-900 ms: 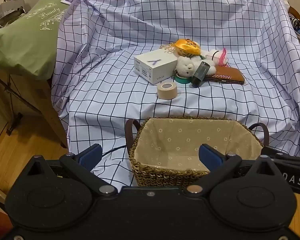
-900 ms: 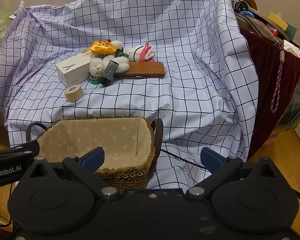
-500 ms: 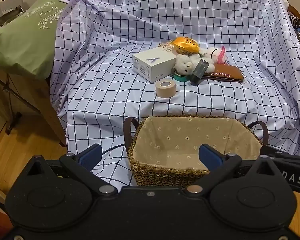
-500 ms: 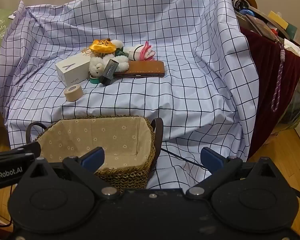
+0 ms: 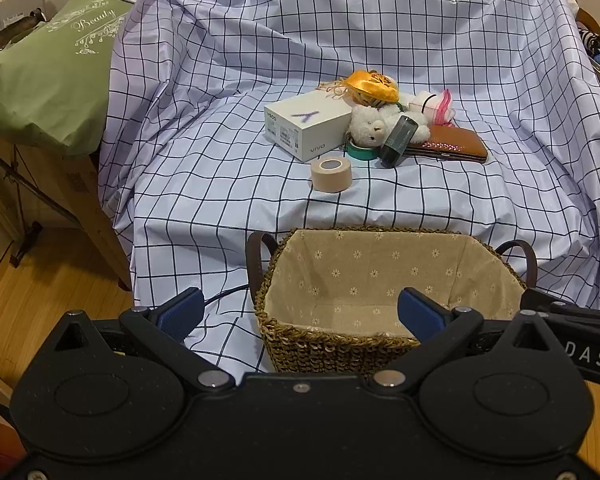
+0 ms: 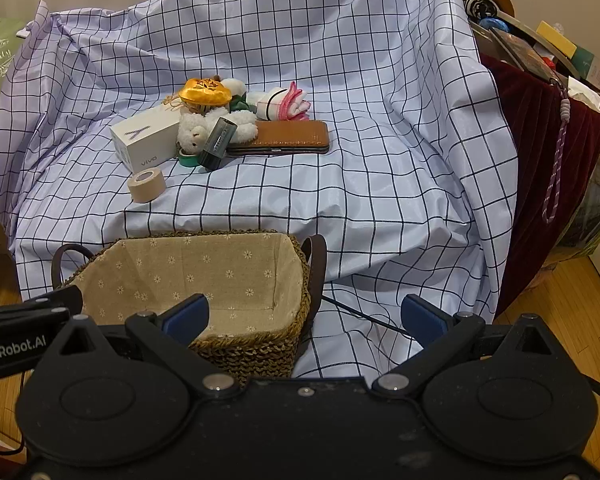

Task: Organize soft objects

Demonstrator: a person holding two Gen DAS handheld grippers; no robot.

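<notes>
A: Grippers, nearest. Left gripper (image 5: 300,312) spread to full width, nothing between the blue pads. Right gripper (image 6: 304,316) the same: jaws wide apart, empty.

B: Next out?

A: Woven basket (image 5: 332,348), floral fabric lining, dark loop handles at both ends. Empty. Standing just below the front edge of the checked sheet (image 5: 228,184).

B: Then on the sheet?

A: Beige tape roll (image 5: 331,175), alone, in front of the cluster. Behind it: white vivo phone box (image 5: 306,122), green tape ring (image 5: 360,153) half under the toy, dark cylindrical case (image 5: 398,142) leaning across it, brown studded wallet (image 5: 448,145) lying flat. All hard or stiff; likely not for the basket.

B: Soft items?

A: White plush bear (image 5: 374,126), centre of the cluster, touching box, green ring and dark case. Fluffy, pale, small dark nose. Probably very light and squashy; best pinched across the body or head, deep enough not to slip off fur alone. Dark case resting on it, so likely to topple when lifted.

B: Farther back?

A: Orange satin pouch (image 5: 374,84), gold embroidery, tassel cords; slick fabric, limp, better taken at its bulging middle. Rolled white-and-pink cloth bundle (image 5: 436,104), banded; soft, compressible, gripped across the roll.
</notes>
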